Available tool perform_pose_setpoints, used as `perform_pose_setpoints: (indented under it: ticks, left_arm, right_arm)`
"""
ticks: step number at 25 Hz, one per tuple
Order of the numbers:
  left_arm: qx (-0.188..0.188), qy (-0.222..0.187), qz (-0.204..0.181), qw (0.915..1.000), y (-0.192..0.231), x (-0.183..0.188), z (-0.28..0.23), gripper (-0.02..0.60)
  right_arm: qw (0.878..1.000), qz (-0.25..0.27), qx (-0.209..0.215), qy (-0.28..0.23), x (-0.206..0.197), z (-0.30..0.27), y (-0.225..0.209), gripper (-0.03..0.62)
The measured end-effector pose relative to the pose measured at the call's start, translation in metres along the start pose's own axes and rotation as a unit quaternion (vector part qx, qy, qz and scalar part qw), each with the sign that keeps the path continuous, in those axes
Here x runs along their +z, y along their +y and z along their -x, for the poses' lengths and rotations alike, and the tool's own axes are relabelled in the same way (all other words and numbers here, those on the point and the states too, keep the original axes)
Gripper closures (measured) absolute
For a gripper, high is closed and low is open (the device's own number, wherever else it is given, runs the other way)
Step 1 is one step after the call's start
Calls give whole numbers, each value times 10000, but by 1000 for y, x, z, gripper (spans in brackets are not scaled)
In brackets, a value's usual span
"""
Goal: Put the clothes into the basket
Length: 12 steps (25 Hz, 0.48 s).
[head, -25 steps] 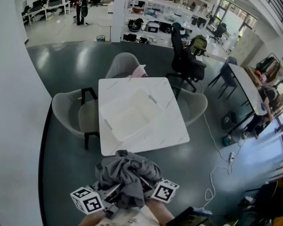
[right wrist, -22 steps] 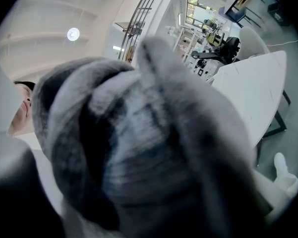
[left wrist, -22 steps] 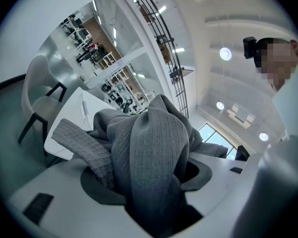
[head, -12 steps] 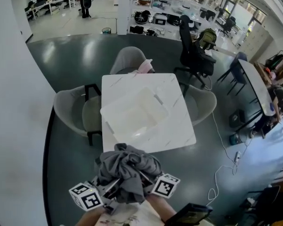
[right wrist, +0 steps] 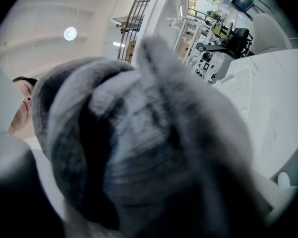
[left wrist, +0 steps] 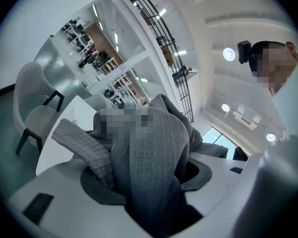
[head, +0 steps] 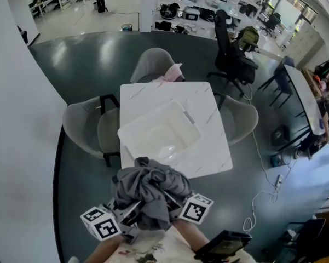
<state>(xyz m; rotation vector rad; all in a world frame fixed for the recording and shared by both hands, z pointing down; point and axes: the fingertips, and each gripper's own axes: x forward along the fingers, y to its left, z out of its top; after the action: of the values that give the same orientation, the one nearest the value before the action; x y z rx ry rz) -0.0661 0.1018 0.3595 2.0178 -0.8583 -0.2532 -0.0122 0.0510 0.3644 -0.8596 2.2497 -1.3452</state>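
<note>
A crumpled bundle of grey clothes [head: 150,192] hangs between my two grippers at the bottom of the head view, its top just over the near edge of the white marble table [head: 211,147]. My left gripper [head: 130,215] is shut on the bundle's left side, where ribbed grey knit [left wrist: 149,157] fills the gap between its jaws. On the bundle's right side my right gripper [head: 174,203] is shut too; blurred grey cloth [right wrist: 149,148] covers its view and hides its jaws. The white translucent basket [head: 132,138] stands empty on the table beyond the bundle.
Grey padded chairs stand at the table's left [head: 82,125], far [head: 150,62] and right [head: 243,116] sides, with a pink garment [head: 173,72] on the far one. A black office chair [head: 232,56] stands behind. A white wall [head: 16,147] runs along the left. Cables [head: 257,201] lie on the floor.
Both grippers and the grey bundle have moved toward the table; the bundle's top now overlaps the table's near edge. The grip has not changed.
</note>
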Motion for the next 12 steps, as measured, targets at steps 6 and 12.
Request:
perform_pose_setpoints:
  ticks: [6,12]
  left_arm:
    - [61,23,-88,9999,6,25,-27,307]
    - [197,-17,-156,9997,11,46,-50,307]
  right_arm:
    - [9999,-82,101,-63,29,-21,-10,326]
    - [9997,-150,209,-3,53,-41,-20,326]
